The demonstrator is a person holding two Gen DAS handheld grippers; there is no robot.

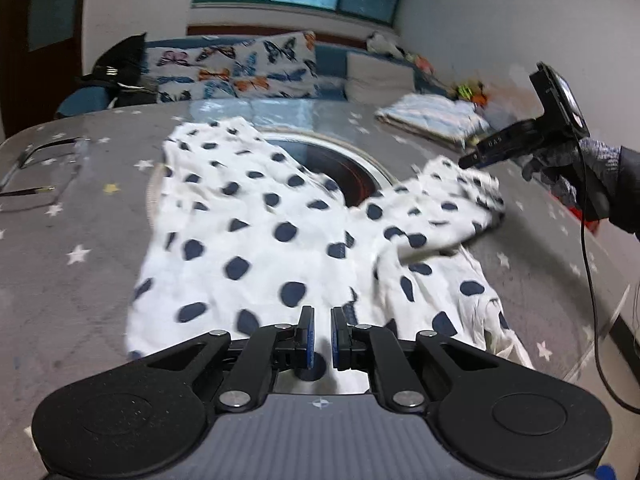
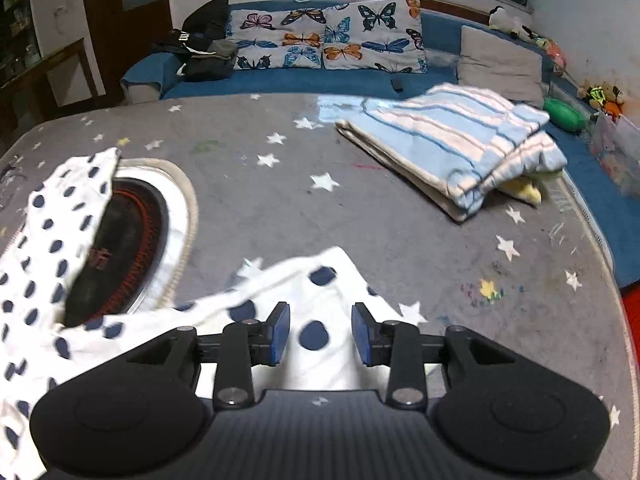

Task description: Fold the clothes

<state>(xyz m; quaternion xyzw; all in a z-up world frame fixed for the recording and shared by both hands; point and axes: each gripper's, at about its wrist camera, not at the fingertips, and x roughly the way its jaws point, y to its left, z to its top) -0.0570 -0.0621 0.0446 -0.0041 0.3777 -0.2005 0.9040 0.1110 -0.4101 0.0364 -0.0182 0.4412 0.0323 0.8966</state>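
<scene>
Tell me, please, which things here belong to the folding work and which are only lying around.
Belong to the job:
- polka-dot garment, spread on the table
- left hand-held gripper
- right hand-held gripper
- striped folded clothes, possibly already done

Just lying about:
- butterfly cushions
- black clothing on the sofa
- soft toys
- round cooktop set in the table

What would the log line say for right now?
left gripper: nearly shut over dotted cloth | right gripper: open above it | striped pile: folded
</scene>
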